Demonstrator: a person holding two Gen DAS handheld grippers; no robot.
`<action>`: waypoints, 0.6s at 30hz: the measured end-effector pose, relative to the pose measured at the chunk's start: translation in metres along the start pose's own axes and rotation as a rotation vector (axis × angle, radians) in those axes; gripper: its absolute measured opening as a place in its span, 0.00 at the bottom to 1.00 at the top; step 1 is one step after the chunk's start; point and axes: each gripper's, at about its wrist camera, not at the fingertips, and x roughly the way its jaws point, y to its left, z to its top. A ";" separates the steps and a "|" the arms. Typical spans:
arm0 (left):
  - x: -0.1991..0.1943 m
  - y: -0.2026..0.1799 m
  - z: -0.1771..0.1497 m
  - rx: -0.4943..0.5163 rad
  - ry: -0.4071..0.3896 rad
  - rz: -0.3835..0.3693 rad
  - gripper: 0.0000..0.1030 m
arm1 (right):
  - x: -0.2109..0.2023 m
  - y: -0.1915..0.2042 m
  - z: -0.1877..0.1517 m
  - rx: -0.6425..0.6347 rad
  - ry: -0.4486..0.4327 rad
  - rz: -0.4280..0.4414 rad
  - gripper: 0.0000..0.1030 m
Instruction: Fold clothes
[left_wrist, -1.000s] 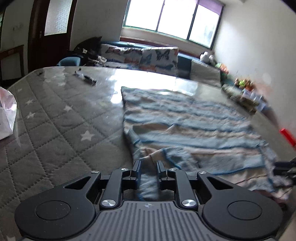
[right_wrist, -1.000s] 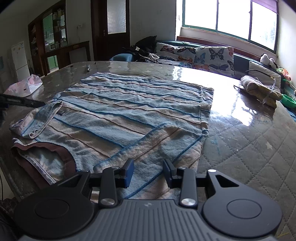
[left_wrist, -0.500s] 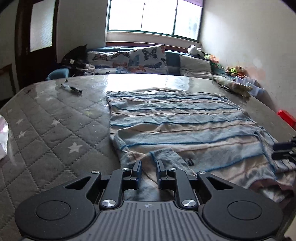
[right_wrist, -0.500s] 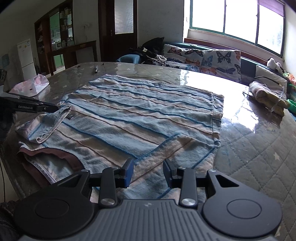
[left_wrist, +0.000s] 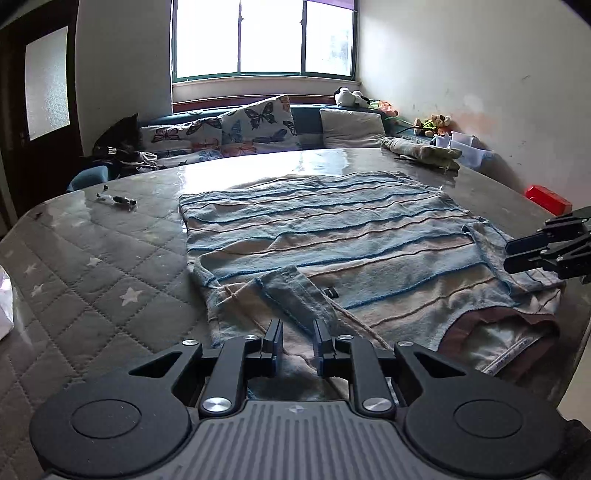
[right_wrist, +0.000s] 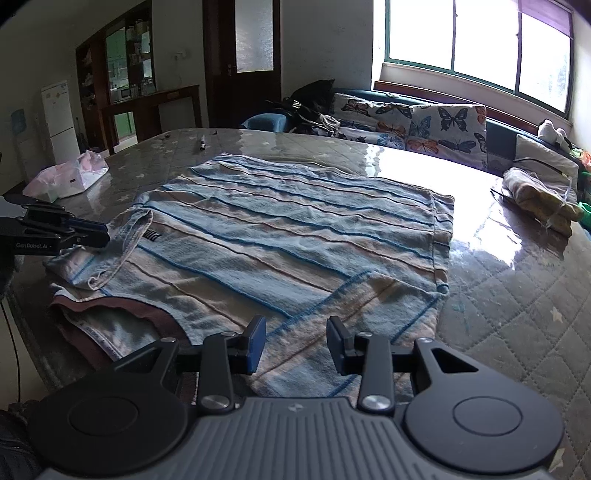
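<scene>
Where the left gripper (left_wrist: 298, 332) sits: low centre of its own view, over the near left corner of the shirt (left_wrist: 332, 236); fingers narrow, and the folded sleeve (left_wrist: 291, 291) runs down into the gap. I cannot tell whether the pads pinch it.
Right gripper (right_wrist: 297, 332): low centre of its view, over the near right corner; its jaws are opening, with nothing clamped and only flat cloth beneath them.
Collar (right_wrist: 122, 310): brown-edged opening at the table's near edge, lower left of the right view, between the two grippers.
Sleeves: both turned in onto the body; the other one (right_wrist: 351, 295) lies just ahead of the right fingers.
Shirt's place: spread flat on the quilted table (right_wrist: 517, 295), filling the middle of both views.
Long axis: straight away from both grippers, collar near and hem far toward the window.
Which hand is nearer: neither, by my reading; each stands at its own shoulder, so the coming fold likely needs both corners taken together and carried along that axis to the hem.
Risk: one-sided grip would skew the fold.
Mid table: pen (left_wrist: 118, 199) upper left, well clear of the shirt.
Far edge: another bundled cloth (right_wrist: 539, 199) at right.
</scene>
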 end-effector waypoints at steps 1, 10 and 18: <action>-0.002 0.000 0.000 -0.004 -0.006 -0.003 0.19 | 0.000 0.001 0.001 -0.004 -0.001 0.004 0.38; -0.016 -0.008 -0.005 0.000 -0.021 -0.023 0.22 | 0.003 0.013 0.007 -0.016 -0.002 0.068 0.43; -0.010 0.021 0.000 -0.121 -0.036 0.022 0.22 | 0.019 0.052 0.029 -0.129 0.023 0.246 0.39</action>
